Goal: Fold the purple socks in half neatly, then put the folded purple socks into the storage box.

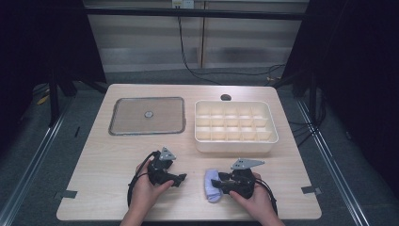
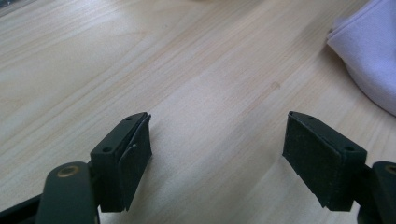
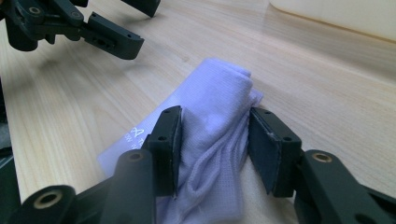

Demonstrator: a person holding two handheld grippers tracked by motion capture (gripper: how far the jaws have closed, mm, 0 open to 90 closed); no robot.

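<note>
Sock in my right tool, low on the desk.
I see its jaws pinching the bunched lilac fabric; my left tool gapes empty nearby, compartment box beyond.

Light wood-grain table, rounded corners. Cream compartment tray on table, right of centre toward far edge. Flat grey-rimmed mat left of tray, apart from it. Folded lilac cloth near-side of tray, toward front edge. Dark round hole just beyond tray.
</note>
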